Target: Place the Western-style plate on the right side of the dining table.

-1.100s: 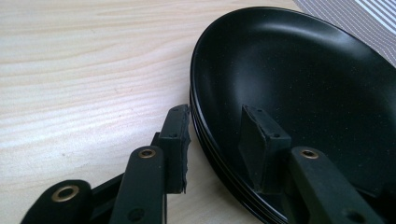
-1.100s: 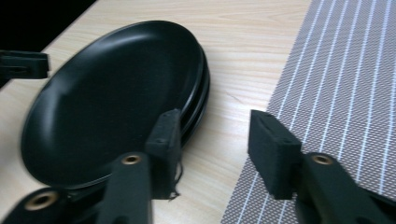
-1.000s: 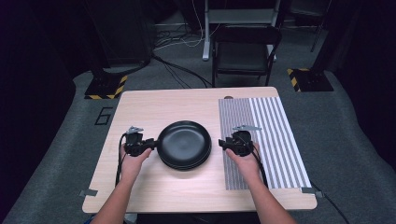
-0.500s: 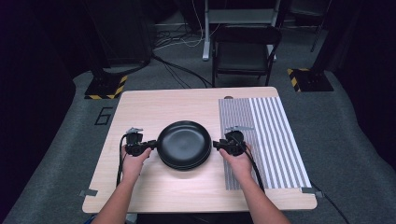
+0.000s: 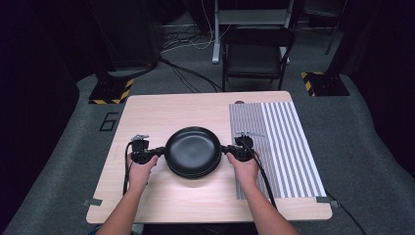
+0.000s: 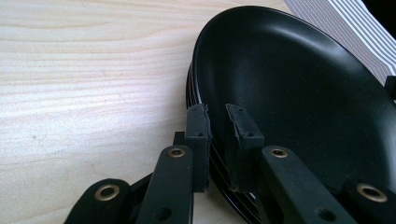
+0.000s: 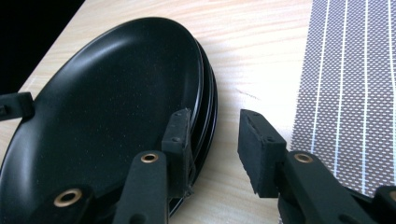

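Black plates (image 5: pixel 192 151), striped mat (image 5: pixel 279 147) rt, chair (image 5: pixel 257 54) behind

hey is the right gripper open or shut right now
Open: the right gripper has a clear gap between its jaws, astride the plates' rim.

I'm in a lab/recording studio, not a home: dark walls, grey carpet w/ loose cables (image 5: pixel 188 73) running across it. Hazard-striped stand bases (image 5: pixel 110 91) sit off the table's (image 5: pixel 161 115) far corners, folding chair (image 5: pixel 258 51) behind its far edge.
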### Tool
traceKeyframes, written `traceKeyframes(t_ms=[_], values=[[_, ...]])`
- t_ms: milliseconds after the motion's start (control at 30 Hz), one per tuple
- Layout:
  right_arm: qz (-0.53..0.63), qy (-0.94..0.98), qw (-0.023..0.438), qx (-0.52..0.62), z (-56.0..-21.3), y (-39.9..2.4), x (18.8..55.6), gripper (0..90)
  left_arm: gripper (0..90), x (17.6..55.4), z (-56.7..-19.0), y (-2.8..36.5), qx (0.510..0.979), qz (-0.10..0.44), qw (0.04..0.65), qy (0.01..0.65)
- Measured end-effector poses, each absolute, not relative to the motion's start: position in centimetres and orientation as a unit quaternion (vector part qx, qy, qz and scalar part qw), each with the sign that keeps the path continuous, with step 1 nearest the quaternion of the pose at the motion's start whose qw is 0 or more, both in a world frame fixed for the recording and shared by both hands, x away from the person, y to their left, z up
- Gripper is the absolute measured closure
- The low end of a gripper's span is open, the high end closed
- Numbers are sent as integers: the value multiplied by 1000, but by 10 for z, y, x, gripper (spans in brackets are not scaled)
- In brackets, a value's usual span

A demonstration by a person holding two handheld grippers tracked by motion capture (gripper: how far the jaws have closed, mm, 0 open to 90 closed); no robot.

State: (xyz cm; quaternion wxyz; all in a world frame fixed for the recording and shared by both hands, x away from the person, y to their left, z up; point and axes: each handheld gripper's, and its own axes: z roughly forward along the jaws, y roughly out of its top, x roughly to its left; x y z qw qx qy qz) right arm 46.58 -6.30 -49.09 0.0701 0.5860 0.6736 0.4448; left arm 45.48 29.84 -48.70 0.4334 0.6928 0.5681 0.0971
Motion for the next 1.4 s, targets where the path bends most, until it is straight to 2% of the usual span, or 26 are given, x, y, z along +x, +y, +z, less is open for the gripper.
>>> traceKeyframes(t_ms=[200, 333, 433, 800, 967, 1233, 1400], values=[[463, 663, 54, 586, -487, -61, 464, 651, 801, 455, -488, 296, 690, 82, 438, 571], [446, 671, 46, 591, -492, -57, 465, 708, 798, 455, -488, 296, 687, 80, 440, 573], [449, 665, 23, 597, -494, -53, 465, 715, 795, 456, -490, 299, 680, 64, 444, 580], [447, 635, 19, 630, -497, -51, 465, 762, 793, 457, -490, 287, 684, 62, 439, 580], [464, 608, -26, 644, -500, -61, 466, 785, 787, 459, -490, 285, 683, 57, 434, 585], [470, 607, -13, 641, -498, -65, 466, 790, 756, 464, -498, 278, 656, 39, 446, 608], [471, 604, -10, 643, -498, -65, 466, 790, 746, 463, -498, 276, 665, 52, 439, 602]])
